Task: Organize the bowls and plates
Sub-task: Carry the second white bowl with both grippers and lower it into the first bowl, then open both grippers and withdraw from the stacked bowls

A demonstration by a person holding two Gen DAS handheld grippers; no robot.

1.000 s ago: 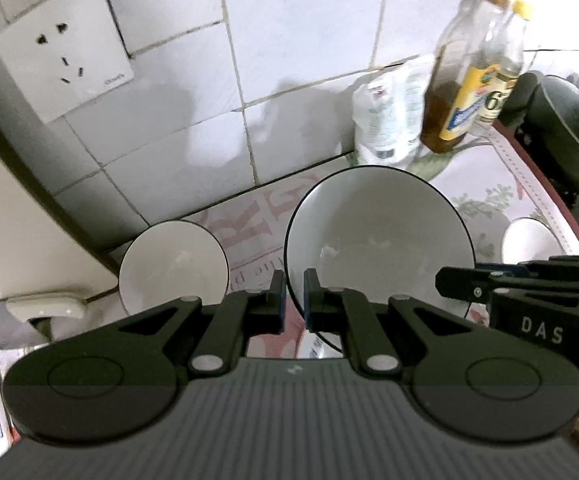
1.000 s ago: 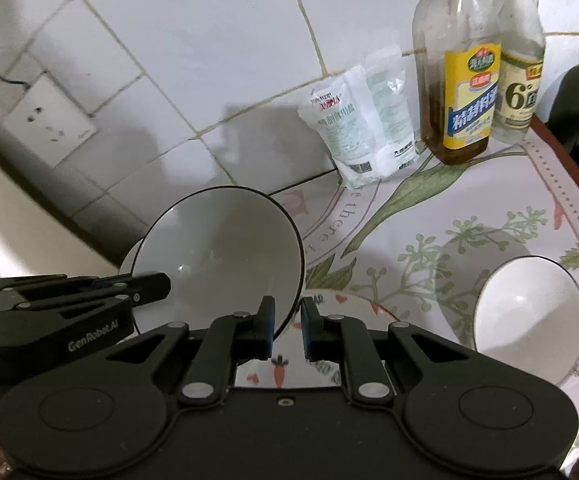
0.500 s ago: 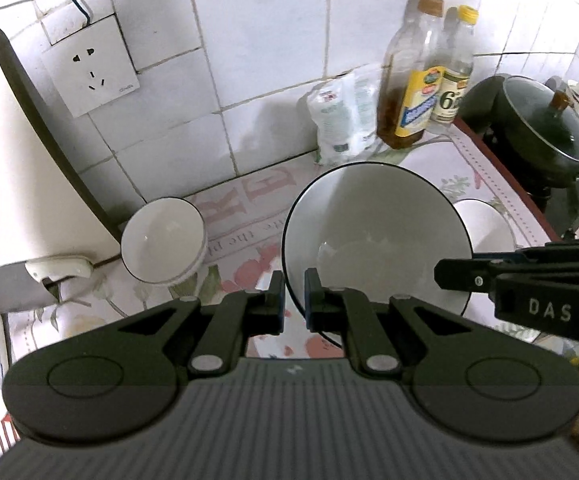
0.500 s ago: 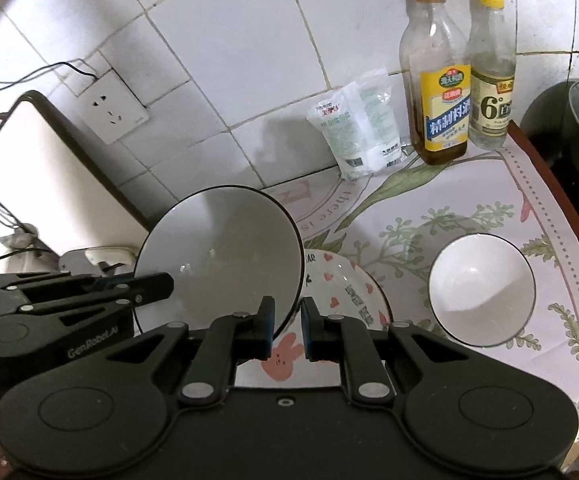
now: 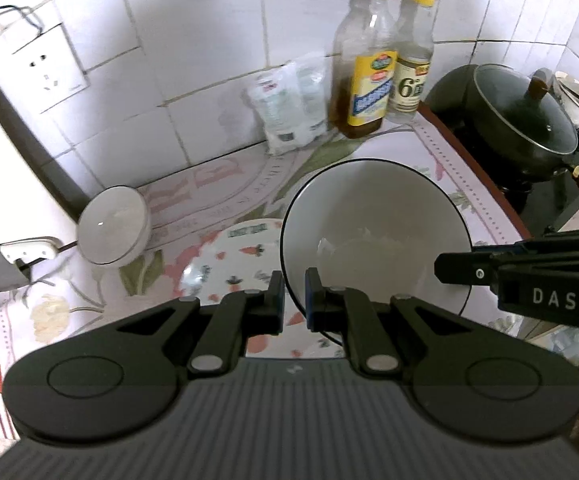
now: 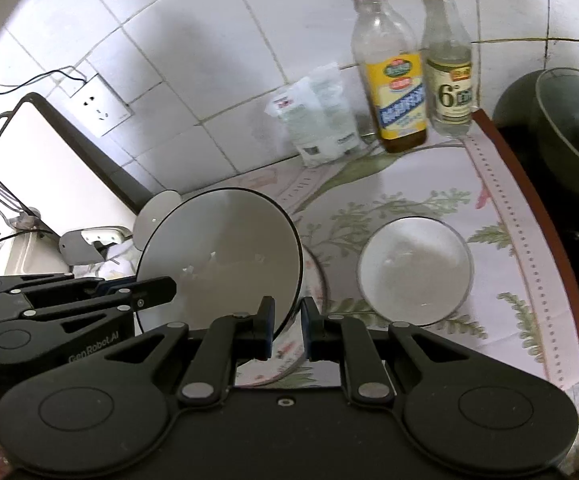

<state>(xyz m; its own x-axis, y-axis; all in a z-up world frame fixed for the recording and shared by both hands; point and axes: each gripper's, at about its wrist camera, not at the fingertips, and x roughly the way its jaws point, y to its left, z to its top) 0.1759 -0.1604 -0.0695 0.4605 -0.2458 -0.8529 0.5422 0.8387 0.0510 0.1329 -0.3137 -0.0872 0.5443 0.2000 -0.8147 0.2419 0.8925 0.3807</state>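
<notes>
left gripper (image 5: 294, 296): my jaws clamped on the near-left rim of the big bowl (image 5: 373, 236); rim runs between the two pads.
right gripper (image 6: 287, 328): my jaws pinched on the opposite rim of the same big bowl (image 6: 225, 256); edge sits between the pads.
big bowl: white inside, thin black rim, tilted, held off the counter by both grippers, over the patterned plate.
patterned plate (image 5: 229, 260): flat on the floral mat (image 6: 429, 184), partly hidden under the big bowl, carrot and flower print.
small bowl, left (image 5: 109, 226): white, on the mat near the wall, beside the white appliance's dark edge.
small bowl, right (image 6: 415, 270): white, upright on the mat, right of the plate, apart from it.
back wall: oil bottle (image 6: 393, 72) and clear bottle (image 6: 447, 60) side by side, white bag (image 6: 317, 116) leaning to their left.
stove side: dark pot with glass lid (image 5: 525, 116), beyond the mat's right edge.
wall: socket (image 5: 51, 70) on white tiles, cable running off it.
</notes>
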